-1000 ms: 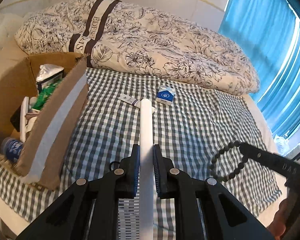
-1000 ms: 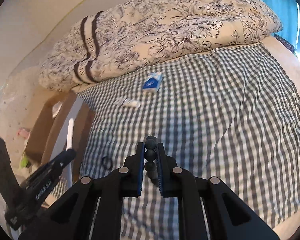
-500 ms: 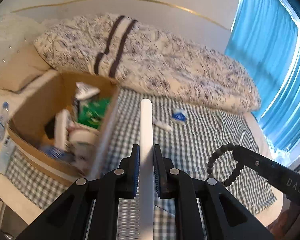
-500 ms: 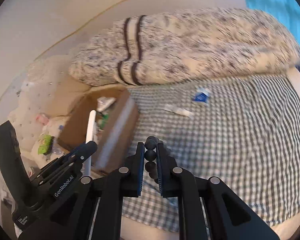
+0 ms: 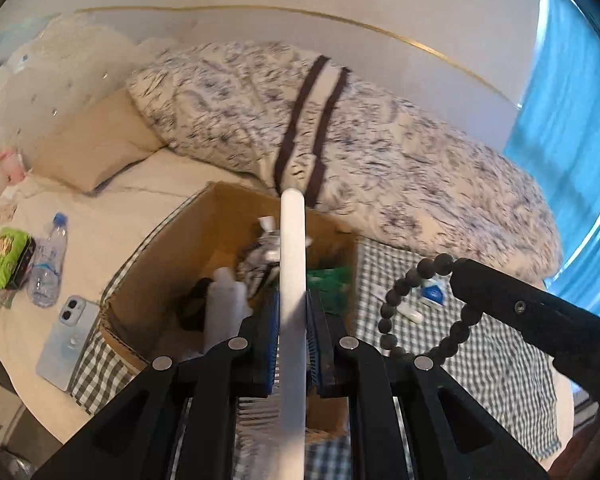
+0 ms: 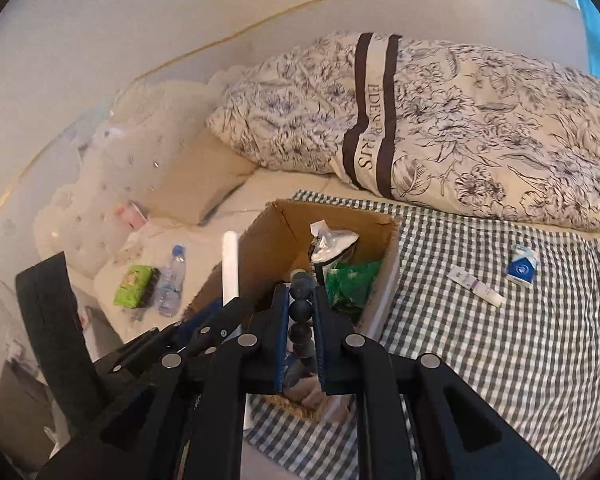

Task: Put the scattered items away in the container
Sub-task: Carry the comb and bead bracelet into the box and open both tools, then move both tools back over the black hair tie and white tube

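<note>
My left gripper [image 5: 294, 308] is shut on a long white comb [image 5: 293, 248] and hovers over the open cardboard box [image 5: 160, 264], which holds several items. The comb's tip points to the box's far wall. To its right, my right gripper [image 5: 460, 270] is shut on a black bead bracelet [image 5: 388, 308] whose loop hangs free. In the right wrist view that gripper [image 6: 300, 308] pinches the bracelet beads [image 6: 301, 285] above the box's [image 6: 268, 240] near edge, with the left gripper [image 6: 220, 312] and comb [image 6: 231, 264] to the left. A blue-white packet [image 6: 522, 266] and a small white tube [image 6: 476, 285] lie on the checked cloth [image 6: 500, 360].
Left of the box on the sheet lie a water bottle [image 5: 48, 268], a green packet [image 5: 6, 258] and a phone [image 5: 66, 336]. A floral duvet [image 6: 460, 128] and beige pillow [image 5: 92, 148] sit behind. Blue curtain [image 5: 572, 160] hangs at the right.
Both grippers have risen and swung left, from over the checked cloth to above the cardboard box. Comb and bracelet stay held.
</note>
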The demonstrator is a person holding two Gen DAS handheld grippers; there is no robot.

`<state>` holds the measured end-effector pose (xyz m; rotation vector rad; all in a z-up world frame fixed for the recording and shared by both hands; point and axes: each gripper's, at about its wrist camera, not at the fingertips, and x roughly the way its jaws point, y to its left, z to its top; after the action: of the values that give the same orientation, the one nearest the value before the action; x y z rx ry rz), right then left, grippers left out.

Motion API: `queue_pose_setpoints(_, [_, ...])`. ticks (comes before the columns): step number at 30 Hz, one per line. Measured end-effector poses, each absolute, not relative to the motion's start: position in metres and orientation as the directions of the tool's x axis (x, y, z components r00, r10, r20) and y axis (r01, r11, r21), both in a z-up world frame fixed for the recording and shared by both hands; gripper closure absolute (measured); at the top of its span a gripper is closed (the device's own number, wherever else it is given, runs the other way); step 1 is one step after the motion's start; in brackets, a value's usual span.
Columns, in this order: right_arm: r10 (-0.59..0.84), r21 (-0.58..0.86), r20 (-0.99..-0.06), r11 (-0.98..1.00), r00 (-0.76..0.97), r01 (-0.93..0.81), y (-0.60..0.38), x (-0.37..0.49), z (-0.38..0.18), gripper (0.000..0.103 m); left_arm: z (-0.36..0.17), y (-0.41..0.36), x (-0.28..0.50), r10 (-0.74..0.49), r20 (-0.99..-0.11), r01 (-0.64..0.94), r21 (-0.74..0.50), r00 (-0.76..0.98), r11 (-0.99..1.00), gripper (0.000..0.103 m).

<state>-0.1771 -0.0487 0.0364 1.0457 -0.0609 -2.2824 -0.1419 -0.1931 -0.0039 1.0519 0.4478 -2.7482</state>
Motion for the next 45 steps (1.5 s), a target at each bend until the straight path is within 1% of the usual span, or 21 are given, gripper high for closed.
queue_pose_setpoints(7, [-0.532,0.283,-0.733,-0.805,-0.424,0.521,-0.079,-0.2,-0.013,0.092,-0.047,-0.218,-0.166,-0.047,-0.724,0.303,-0.228,-0.688,-0.925,0.09])
queue_pose_setpoints(9, [-0.519,0.278,-0.743,-0.814,-0.423,0.51,-0.08,-0.207,-0.023,0.09,-0.056,-0.221,-0.173,-0.044,-0.739,0.313,-0.229,-0.673,-0.922,0.09])
queue_pose_setpoints(10, [-0.514,0.272,-0.744,-0.817,-0.427,0.508,-0.079,-0.208,-0.025,0.073,-0.059,-0.223,-0.176,-0.04,-0.744,0.315,-0.233,-0.667,-0.92,0.088])
queue_pose_setpoints(11, [-0.509,0.267,-0.745,-0.82,-0.431,0.506,-0.079,-0.21,-0.027,0.06,-0.062,-0.224,-0.177,-0.041,-0.749,0.321,-0.232,-0.661,-0.918,0.084])
queue_pose_setpoints(12, [-0.509,0.268,-0.738,-0.823,-0.443,0.5,-0.077,-0.21,-0.026,0.038,-0.063,-0.226,-0.178,-0.047,-0.751,0.329,-0.231,-0.659,-0.916,0.08])
queue_pose_setpoints(13, [-0.516,0.273,-0.723,-0.824,-0.459,0.496,-0.073,-0.21,-0.025,0.036,-0.064,-0.228,-0.178,-0.051,-0.75,0.335,-0.232,-0.659,-0.913,0.067])
queue_pose_setpoints(14, [-0.522,0.278,-0.71,-0.824,-0.472,0.493,-0.07,-0.21,-0.022,0.036,-0.064,-0.229,-0.178,-0.059,-0.749,0.343,-0.23,-0.66,-0.911,0.058])
queue_pose_setpoints(15, [-0.526,0.282,-0.706,-0.823,-0.474,0.493,-0.068,-0.21,-0.02,0.036,-0.063,-0.229,-0.177,-0.071,-0.746,0.353,-0.227,-0.662,-0.908,0.038])
queue_pose_setpoints(16, [-0.529,0.287,-0.704,-0.822,-0.474,0.491,-0.066,-0.211,-0.018,0.036,-0.062,-0.229,-0.176,-0.08,-0.743,0.362,-0.225,-0.664,-0.905,0.029])
queue_pose_setpoints(22, [-0.528,0.308,-0.694,-0.832,-0.49,0.461,-0.044,-0.21,-0.011,0.036,-0.051,-0.217,-0.172,-0.084,-0.736,0.35,-0.216,-0.672,-0.911,0.029])
queue_pose_setpoints(25, [-0.523,0.312,-0.679,-0.841,-0.515,0.442,-0.024,-0.203,-0.001,0.036,-0.038,-0.203,-0.166,-0.091,-0.728,0.337,-0.201,-0.68,-0.92,0.026])
queue_pose_setpoints(32, [-0.47,0.295,-0.644,-0.881,-0.604,0.37,0.05,-0.176,0.022,0.036,-0.012,-0.144,-0.144,-0.065,-0.702,0.245,-0.159,-0.709,-0.956,0.014])
queue_pose_setpoints(35, [-0.441,0.305,-0.636,-0.897,-0.633,0.319,0.09,-0.16,0.022,0.036,-0.011,-0.113,-0.137,-0.035,-0.706,0.202,-0.154,-0.707,-0.967,0.012])
queue_pose_setpoints(40, [-0.38,0.294,-0.655,-0.924,-0.653,0.244,0.146,-0.137,0.006,0.036,-0.035,-0.051,-0.13,0.018,-0.737,0.117,-0.13,-0.676,-0.985,0.011])
queue_pose_setpoints(45, [-0.342,0.305,-0.68,-0.936,-0.648,0.175,0.193,-0.121,-0.018,0.036,-0.087,-0.011,-0.135,0.036,-0.804,0.089,-0.111,-0.593,-0.99,0.01])
